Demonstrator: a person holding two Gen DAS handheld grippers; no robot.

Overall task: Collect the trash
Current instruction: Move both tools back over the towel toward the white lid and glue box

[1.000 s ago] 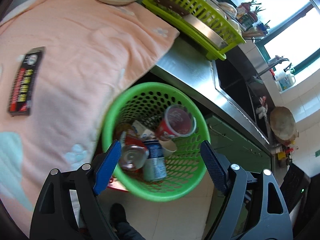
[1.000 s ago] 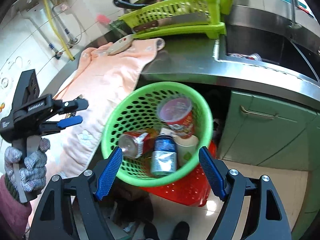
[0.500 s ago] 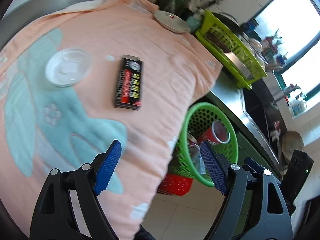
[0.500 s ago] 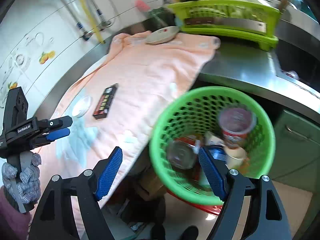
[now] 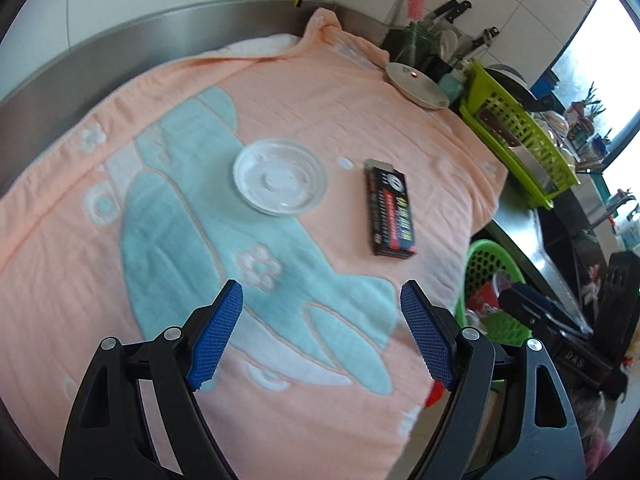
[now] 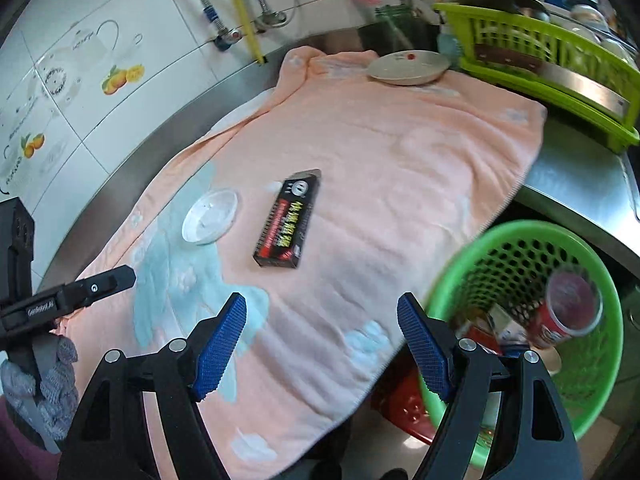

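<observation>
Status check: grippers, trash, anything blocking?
Left hand-held gripper open, empty; right hand-held gripper same. Lid and black box lie on towel, uncollected. Bin part-filled. Path clear.

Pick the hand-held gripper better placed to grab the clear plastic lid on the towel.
Left. The left hand-held gripper is open over the towel facing the clear lid; the right one sits nearer the green basket.

Your left wrist view looks steeply down on the towel (image 5: 360, 120) from close above, facing the wall tiles. Your right wrist view sits further back and to the right, angled down across the same towel. Both share the clear lid (image 5: 280, 176), the black box (image 6: 287, 224) and the green bin (image 6: 560, 320).
</observation>
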